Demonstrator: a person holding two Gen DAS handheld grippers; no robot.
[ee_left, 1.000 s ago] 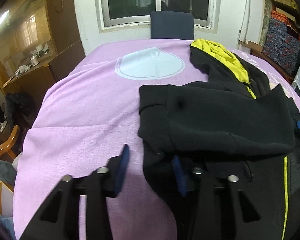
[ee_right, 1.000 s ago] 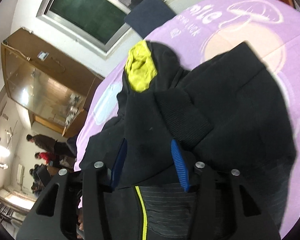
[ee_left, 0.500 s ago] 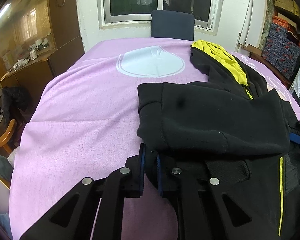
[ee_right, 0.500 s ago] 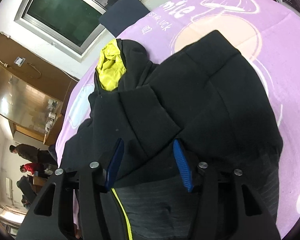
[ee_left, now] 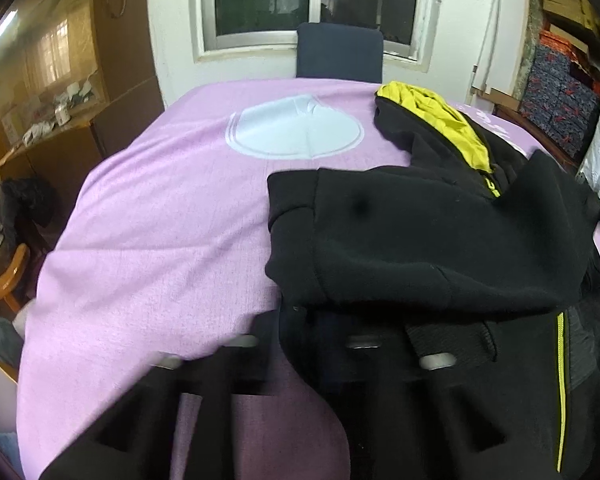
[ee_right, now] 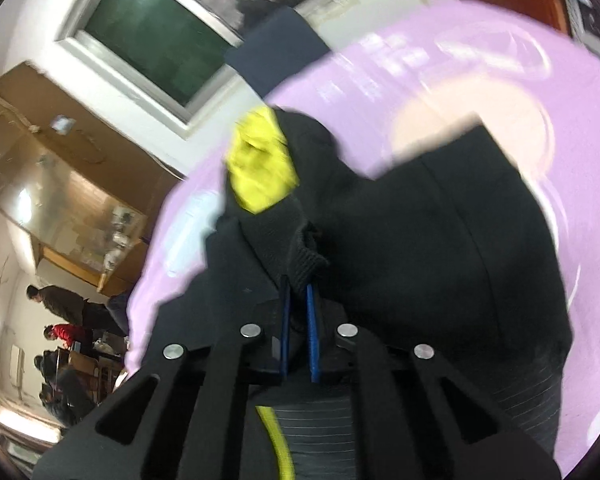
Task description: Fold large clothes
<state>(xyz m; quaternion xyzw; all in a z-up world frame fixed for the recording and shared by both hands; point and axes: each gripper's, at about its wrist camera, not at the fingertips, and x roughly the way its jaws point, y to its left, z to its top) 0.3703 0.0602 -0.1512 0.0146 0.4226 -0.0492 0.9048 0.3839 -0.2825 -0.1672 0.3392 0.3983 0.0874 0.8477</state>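
A black hooded jacket (ee_left: 440, 248) with a yellow hood lining (ee_left: 440, 116) and a yellow zip lies on the pink cloth (ee_left: 160, 240), a sleeve folded across its body. My left gripper (ee_left: 296, 324) is at the jacket's lower left hem; its fingertips are under the black fabric and blurred, apparently shut on the hem. In the right wrist view my right gripper (ee_right: 298, 300) has its blue pads close together, pinching a ribbed black cuff (ee_right: 300, 256) of the jacket (ee_right: 440, 248).
A dark blue chair back (ee_left: 338, 54) stands at the table's far edge under a window. A wooden cabinet (ee_left: 40, 92) is on the left, stacked boxes (ee_left: 560, 92) on the right. People stand in the room beyond (ee_right: 60, 304).
The left gripper closed on the jacket's hem half a second ago and has since pushed under the fabric. The right gripper has gone from open over the jacket to shut on the cuff, and is moving.
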